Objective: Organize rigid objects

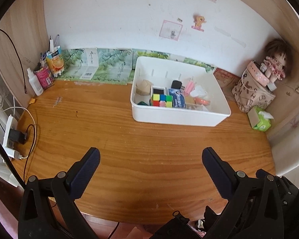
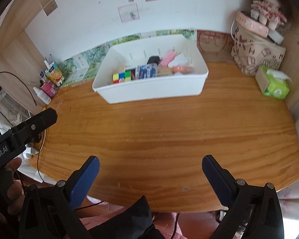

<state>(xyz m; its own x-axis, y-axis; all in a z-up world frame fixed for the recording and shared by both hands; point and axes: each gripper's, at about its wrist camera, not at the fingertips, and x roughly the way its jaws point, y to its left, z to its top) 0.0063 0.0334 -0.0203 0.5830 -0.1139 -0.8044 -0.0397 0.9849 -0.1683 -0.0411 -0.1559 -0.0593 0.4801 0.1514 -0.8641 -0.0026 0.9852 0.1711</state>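
The broad orange-brown wooden desk [image 1: 129,135] carries a white rectangular plastic bin [image 1: 179,117] toward its back, near the wall. Inside the bin lie a multicoloured puzzle cube [image 1: 162,100], a blue printed packet [image 1: 178,99], a small black block [image 1: 176,84] and pink sticks [image 1: 189,85]. The left hand-held gripper [image 1: 150,159] and right hand-held gripper [image 2: 150,164] hang over the desk's near edge, jaws spread wide, holding nothing.

White bin [image 2: 149,91] wall hides its contents' lower parts.
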